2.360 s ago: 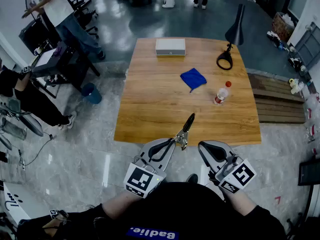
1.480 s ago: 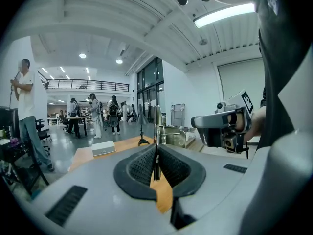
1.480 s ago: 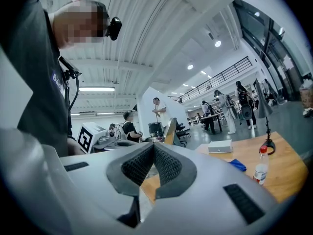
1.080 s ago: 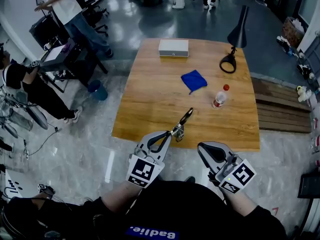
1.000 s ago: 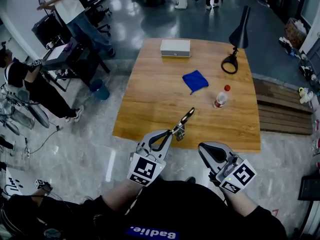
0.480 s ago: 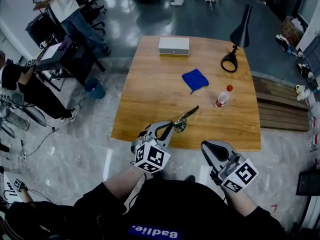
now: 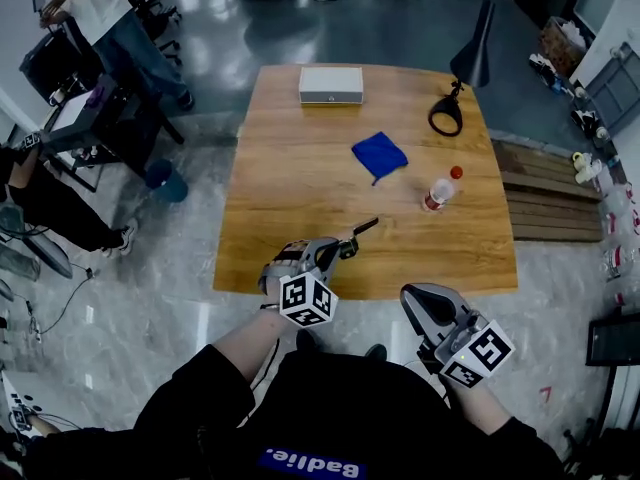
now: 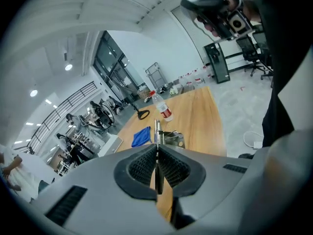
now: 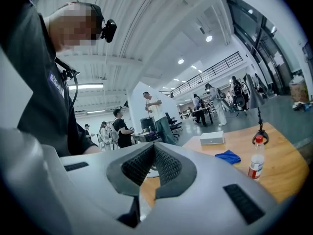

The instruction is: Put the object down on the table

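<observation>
My left gripper [image 7: 335,249] is shut on a slim metal tool [image 7: 358,231] with a dark tip. It holds the tool low over the near edge of the wooden table [image 7: 290,183], pointing forward and to the right. I cannot tell whether the tool touches the wood. In the left gripper view the tool [image 8: 157,131] shows edge-on, pinched between the pads of the left gripper [image 8: 156,166]. My right gripper [image 7: 417,299] hangs off the table's near right edge. In its own view the right gripper [image 9: 153,147] is shut with nothing in it.
On the table lie a blue cloth [image 7: 378,155], a small bottle with a red cap [image 7: 438,190], a black desk lamp [image 7: 452,108] and a white box [image 7: 330,84] at the far edge. People stand by a desk [image 7: 90,118] at the far left.
My left gripper has moved forward over the table's near edge and rolled over. The tool now lies lower and flatter. The right gripper has stayed in place.
</observation>
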A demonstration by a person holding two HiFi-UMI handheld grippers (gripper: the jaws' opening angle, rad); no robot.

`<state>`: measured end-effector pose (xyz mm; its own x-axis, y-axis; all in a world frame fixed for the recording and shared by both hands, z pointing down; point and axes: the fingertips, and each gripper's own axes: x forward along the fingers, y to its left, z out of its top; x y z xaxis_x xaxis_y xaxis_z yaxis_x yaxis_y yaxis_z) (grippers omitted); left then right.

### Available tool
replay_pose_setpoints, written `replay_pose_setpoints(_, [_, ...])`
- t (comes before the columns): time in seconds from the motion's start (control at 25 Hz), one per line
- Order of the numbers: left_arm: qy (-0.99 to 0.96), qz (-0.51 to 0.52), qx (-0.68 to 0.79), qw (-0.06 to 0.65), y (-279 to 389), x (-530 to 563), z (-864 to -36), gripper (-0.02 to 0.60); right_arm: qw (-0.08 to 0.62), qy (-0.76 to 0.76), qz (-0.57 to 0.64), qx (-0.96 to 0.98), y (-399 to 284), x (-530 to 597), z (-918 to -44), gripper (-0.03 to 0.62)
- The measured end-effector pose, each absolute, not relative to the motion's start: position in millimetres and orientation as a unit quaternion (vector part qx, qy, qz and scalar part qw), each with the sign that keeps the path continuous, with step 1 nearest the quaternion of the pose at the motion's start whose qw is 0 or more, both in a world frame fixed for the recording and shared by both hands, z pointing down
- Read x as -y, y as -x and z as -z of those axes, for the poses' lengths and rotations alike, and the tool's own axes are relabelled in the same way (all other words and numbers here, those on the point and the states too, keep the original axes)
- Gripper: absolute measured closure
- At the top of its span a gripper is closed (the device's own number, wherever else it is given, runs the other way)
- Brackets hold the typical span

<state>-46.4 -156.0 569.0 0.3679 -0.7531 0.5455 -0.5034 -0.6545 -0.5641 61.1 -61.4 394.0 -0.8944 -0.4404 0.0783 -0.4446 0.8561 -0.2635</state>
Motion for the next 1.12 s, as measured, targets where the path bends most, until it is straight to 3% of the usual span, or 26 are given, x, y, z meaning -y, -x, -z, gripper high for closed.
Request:
replay_pose_setpoints(0.56, [0.786, 0.506, -0.295, 0.198, 45, 200, -670, 0.56, 0.036, -0.282, -0.168, 0.944, -77, 70, -414, 0.589])
replay_pose_setpoints(1.12, [0.779, 0.532, -0.267, 0.198, 53, 224, -720, 0.56, 0.024, -0.312, -0.185, 0.932, -83, 74, -410, 0.589])
